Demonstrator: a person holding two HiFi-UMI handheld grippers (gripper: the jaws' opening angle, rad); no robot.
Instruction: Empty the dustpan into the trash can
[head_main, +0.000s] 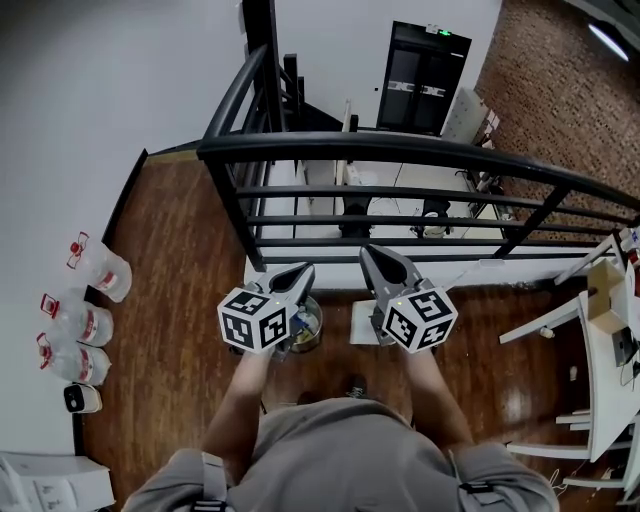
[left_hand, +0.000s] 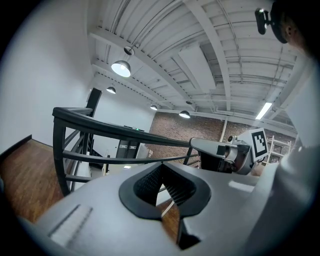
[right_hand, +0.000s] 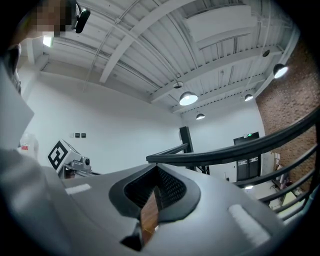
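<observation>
Both shut, empty: left gripper (head_main: 306, 268) & right gripper (head_main: 367, 251) are held level. Round metal trash can (head_main: 306, 328) is seen on floor below; white flat piece, prob. dustpan (head_main: 361, 322), at its 3 o'clock. Pickup judged not begun: lowering & opening onto dustpan is called for.

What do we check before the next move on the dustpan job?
1. Left gripper free, jaws together on nothing: ok.
2. Right gripper free, jaws together on nothing: ok.
3. Trash can in view, on the floor under the left gripper: ok.
4. Dustpan found: cannot tell; the white flat thing under the right gripper may be it.
5. Dustpan in a grip: not ok.
</observation>
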